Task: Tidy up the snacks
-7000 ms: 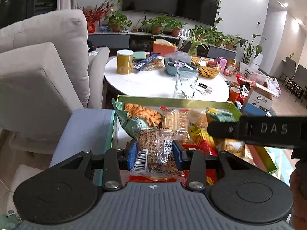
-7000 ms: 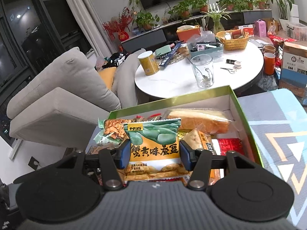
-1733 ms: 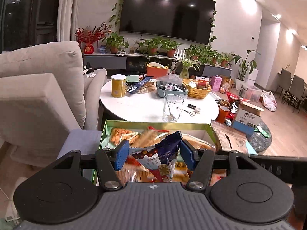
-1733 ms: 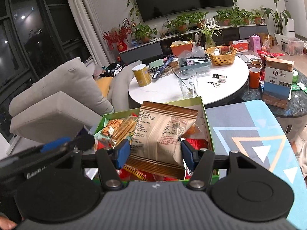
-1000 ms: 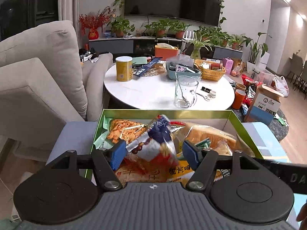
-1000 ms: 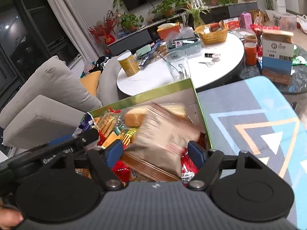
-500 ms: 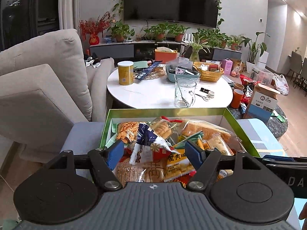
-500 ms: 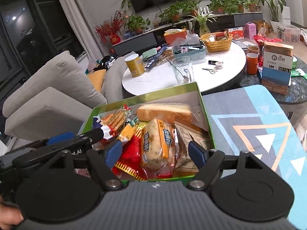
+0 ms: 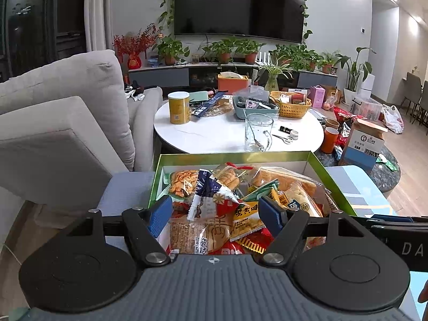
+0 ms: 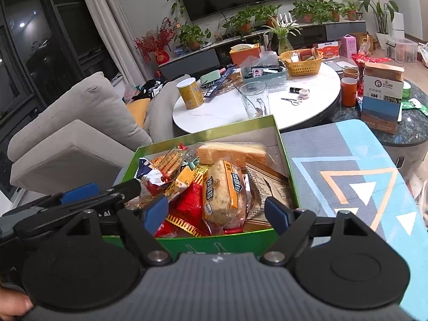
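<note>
A green box [image 9: 235,156] full of several snack packets stands on a patterned cloth; it also shows in the right wrist view [image 10: 203,134]. My left gripper [image 9: 215,215] is open and empty, hovering over the box's near side above a blue-white packet [image 9: 207,187] and a yellow packet [image 9: 246,218]. My right gripper [image 10: 218,214] is open and empty above the near edge, over a yellow-orange bread packet [image 10: 223,190] and a brown paper packet [image 10: 267,184]. The left gripper [image 10: 77,191] shows at the left of the right wrist view.
A round white table [image 9: 214,133] behind the box holds a glass mug [image 9: 256,132], a yellow can [image 9: 178,107], a wicker basket [image 9: 291,104]. A grey sofa [image 9: 61,123] stands at left. The blue patterned cloth [image 10: 347,176] extends right of the box.
Both grippers opened and dropped their packets into the box about a second ago. Since then both have pulled back and up a little, empty.
</note>
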The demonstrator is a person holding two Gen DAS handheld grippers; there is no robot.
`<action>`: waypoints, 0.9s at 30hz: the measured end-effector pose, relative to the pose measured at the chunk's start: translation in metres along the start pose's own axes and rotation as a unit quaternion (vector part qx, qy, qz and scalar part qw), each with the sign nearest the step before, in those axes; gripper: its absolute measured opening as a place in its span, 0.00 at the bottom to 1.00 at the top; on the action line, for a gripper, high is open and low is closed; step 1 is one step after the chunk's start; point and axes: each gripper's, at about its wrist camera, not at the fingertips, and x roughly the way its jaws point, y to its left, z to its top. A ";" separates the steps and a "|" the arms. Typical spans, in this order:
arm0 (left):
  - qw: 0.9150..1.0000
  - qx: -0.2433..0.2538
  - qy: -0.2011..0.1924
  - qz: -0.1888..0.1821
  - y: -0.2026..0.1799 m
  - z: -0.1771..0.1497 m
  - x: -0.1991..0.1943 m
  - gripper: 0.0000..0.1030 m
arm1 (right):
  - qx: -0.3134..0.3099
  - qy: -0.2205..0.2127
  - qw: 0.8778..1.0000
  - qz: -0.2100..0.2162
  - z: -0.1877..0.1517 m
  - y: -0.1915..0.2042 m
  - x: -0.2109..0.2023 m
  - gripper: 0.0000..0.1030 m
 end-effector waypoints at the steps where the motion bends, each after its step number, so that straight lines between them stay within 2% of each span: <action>1: 1.000 -0.001 -0.001 0.001 0.000 0.000 -0.002 0.67 | 0.000 0.000 1.000 0.000 -0.001 0.000 -0.001 0.61; 16: 1.000 0.012 -0.020 0.009 -0.003 -0.013 -0.048 0.67 | -0.025 -0.008 1.000 -0.009 -0.024 0.012 -0.033 0.61; 27: 0.999 0.017 -0.026 0.024 -0.002 -0.044 -0.084 0.67 | -0.044 -0.004 0.999 -0.021 -0.053 0.015 -0.049 0.61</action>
